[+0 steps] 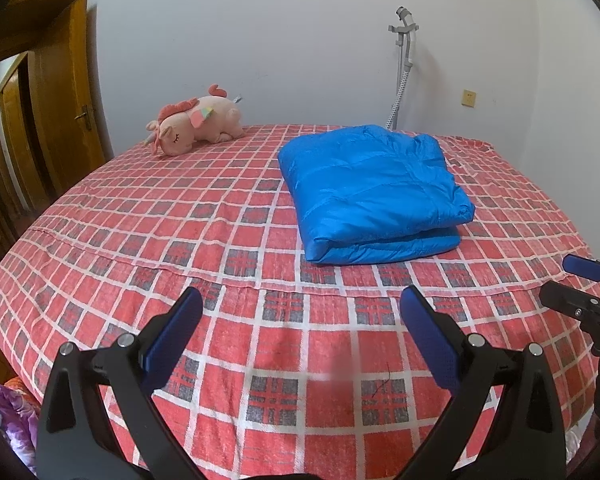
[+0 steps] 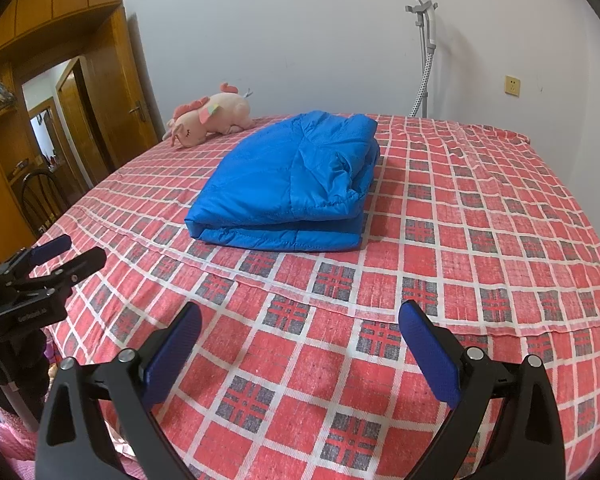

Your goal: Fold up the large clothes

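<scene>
Nearest, the left gripper [image 1: 300,336] and right gripper [image 2: 300,344] hover with fingers spread wide, empty. The folded, puffy blue quilted jacket [image 1: 370,192] lies ahead on the red-checked bed [image 1: 140,240], apart from both grippers, slightly right of the left one.

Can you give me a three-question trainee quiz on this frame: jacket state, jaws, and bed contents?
1. True or false: the blue jacket lies folded on the bed.
2. Which gripper holds fabric? A) left gripper B) right gripper C) neither
3. Fill in: the pink plush toy lies near the bed's ____ edge.

Key: 1 true. 2 C, both sets of jaws stand open and apart from the jacket. 3 far.
</scene>
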